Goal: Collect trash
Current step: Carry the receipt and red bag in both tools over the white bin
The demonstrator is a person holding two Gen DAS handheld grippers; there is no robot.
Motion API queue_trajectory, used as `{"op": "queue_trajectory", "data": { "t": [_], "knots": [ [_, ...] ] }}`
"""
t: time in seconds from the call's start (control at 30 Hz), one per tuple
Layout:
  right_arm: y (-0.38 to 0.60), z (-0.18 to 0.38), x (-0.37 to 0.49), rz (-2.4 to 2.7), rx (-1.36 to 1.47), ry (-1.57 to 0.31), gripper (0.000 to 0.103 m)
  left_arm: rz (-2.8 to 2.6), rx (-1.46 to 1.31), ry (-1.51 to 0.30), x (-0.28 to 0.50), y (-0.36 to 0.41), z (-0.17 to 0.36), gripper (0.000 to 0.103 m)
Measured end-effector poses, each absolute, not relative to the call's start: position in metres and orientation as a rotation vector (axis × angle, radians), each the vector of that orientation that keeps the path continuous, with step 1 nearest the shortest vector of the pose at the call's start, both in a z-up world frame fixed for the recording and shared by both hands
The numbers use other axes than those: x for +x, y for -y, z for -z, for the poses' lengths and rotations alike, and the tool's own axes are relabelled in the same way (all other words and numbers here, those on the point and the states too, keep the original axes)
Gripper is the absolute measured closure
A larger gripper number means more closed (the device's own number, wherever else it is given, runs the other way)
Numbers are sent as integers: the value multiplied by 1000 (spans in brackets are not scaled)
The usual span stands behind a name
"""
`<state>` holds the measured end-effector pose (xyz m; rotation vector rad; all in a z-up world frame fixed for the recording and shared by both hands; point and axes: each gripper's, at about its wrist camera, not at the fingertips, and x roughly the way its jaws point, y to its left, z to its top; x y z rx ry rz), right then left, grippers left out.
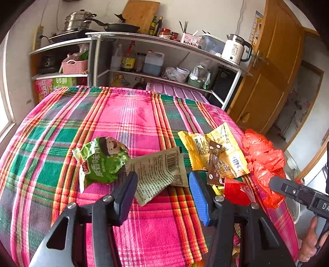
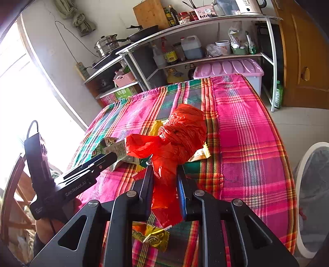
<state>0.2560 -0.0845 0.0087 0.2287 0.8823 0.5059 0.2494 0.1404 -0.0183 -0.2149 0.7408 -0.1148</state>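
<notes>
White-framed shelving unit (image 1: 164,67) at twelve o'clock behind plaid-covered table (image 1: 133,115), against pale wall (image 1: 205,16). On top: steamer pot (image 1: 79,19), frying pan (image 1: 121,26), wooden cutting board (image 1: 140,14), electric kettle (image 1: 236,49). Wooden door (image 1: 273,67) at two o'clock. Bright window (image 2: 26,98) at nine o'clock, washed out by daylight. Lilac-lidded storage bin (image 2: 230,68) under lowest shelf.

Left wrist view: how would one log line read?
left tool: open over pale printed wrapper | right tool: shut on red plastic bag
</notes>
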Motion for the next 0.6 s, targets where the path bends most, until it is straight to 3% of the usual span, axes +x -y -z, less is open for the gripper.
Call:
{"op": "queue_trajectory", "data": {
  "t": [0.27, 0.33, 0.4, 0.6],
  "knots": [
    [90, -9, 255, -519, 252, -878, 81, 142, -50, -860, 270, -122, 29, 44],
    [93, -10, 255, -519, 257, -875, 81, 137, -35, -875, 273, -120, 31, 54],
    [95, -11, 254, -520, 262, -872, 81, 116, -22, -876, 274, -121, 31, 74],
    [100, -11, 250, -518, 269, -866, 81, 106, -14, -854, 270, -122, 27, 91]
  ]
}}
